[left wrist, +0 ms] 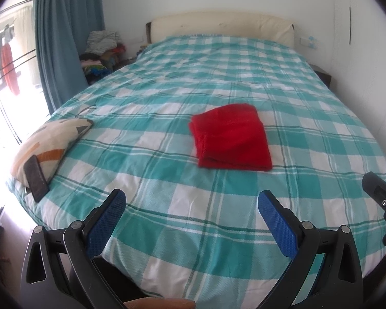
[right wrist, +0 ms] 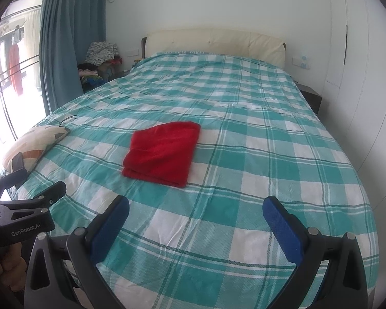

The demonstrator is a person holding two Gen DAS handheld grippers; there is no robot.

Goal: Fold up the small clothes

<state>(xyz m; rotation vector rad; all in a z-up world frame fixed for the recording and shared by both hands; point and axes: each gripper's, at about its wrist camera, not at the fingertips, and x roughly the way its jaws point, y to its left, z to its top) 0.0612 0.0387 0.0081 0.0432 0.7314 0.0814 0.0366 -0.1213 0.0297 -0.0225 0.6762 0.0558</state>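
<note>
Checked bed (left wrist: 167,175), folded red garment (left wrist: 231,139), patterned pillow (left wrist: 51,141)

Open checked bed (left wrist: 167,134) lies between both claws and the folded red cloth (left wrist: 231,139); only a pillow (left wrist: 51,139) bearing a phone (left wrist: 36,177) crowds the left edge.

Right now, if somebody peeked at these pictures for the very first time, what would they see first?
Probably the bright red folded cloth, lying alone in the middle of the big bed with its teal and white checked cover. Next, the two open grippers at the bottom, left gripper and right gripper, both holding nothing. A patterned pillow with a dark phone on it sits at the bed's left edge.
</note>
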